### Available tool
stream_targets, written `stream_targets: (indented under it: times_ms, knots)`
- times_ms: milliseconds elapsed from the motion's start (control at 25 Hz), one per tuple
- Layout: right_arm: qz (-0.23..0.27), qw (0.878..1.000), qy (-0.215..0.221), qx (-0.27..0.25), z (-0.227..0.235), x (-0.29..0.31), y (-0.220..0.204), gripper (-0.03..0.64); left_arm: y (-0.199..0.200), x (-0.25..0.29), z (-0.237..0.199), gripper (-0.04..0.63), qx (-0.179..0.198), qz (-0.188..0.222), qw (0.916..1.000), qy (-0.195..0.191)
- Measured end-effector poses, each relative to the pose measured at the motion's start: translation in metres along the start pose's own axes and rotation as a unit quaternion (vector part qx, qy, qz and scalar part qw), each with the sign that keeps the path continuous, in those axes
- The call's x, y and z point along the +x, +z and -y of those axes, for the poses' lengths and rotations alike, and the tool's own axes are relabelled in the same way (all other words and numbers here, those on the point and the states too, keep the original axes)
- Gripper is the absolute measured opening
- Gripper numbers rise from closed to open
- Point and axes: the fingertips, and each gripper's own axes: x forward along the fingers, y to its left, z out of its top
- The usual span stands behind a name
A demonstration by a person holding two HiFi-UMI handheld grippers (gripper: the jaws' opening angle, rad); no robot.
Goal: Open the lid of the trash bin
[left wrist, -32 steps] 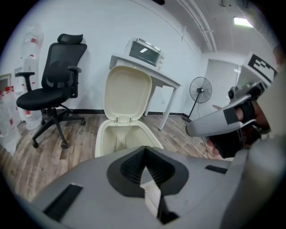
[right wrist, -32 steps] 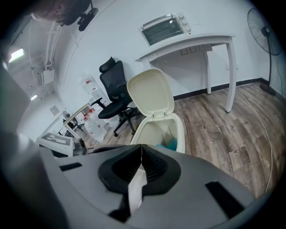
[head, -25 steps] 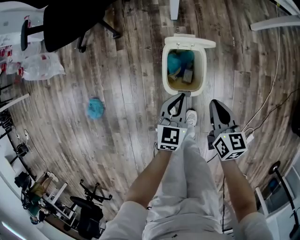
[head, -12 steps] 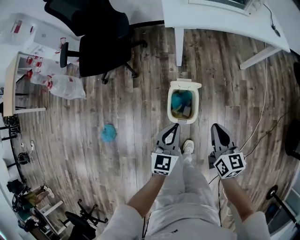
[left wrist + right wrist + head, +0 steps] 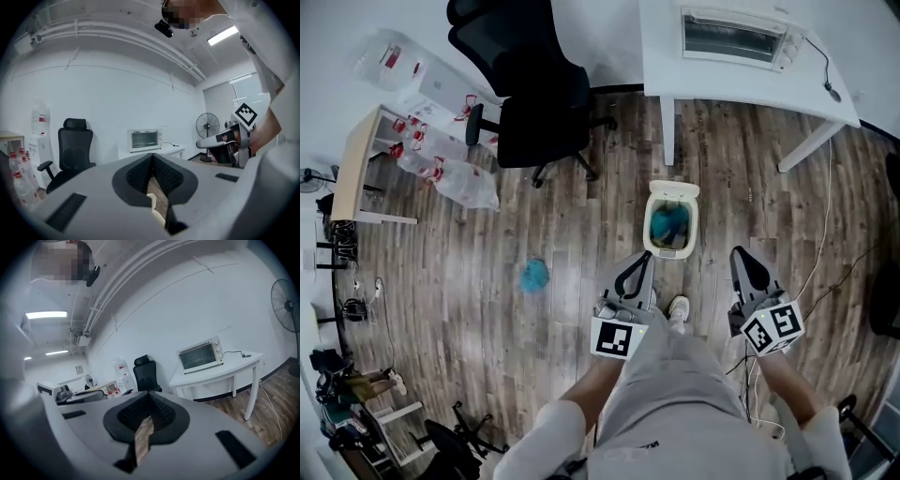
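trash bin [image 5: 669,253] contents small, indistinct

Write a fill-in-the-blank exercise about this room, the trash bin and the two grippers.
The lid of the cream plastic trash bin stands ____.
The crumpled teal object lies on the wooden floor, on the ____ gripper's side of the bin.
The left gripper and the right gripper both have jaws ____, holding nothing.
Missing words: open; left; shut.
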Motion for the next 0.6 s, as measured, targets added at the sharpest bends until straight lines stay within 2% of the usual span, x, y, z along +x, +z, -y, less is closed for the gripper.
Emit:
stream_targets:
  times_ms: [120,240,600]
  knots:
    - [0.015,1.0,0.0,0.003,-0.005,-0.016,0.017,0.017,0.021,-0.013,0.009,-0.003,-0.001,0.008,0.9999,0.01]
    - [0.029,1.0,0.0,0.005,-0.009,-0.032,0.027,0.017,0.037,-0.021,0.022,-0.003,0.009,0.016,0.9998,0.003]
    - [0.053,0.998,-0.015,0.01,-0.026,-0.06,0.028,0.017,0.071,-0.05,0.029,-0.003,0.027,0.052,0.9983,-0.005]
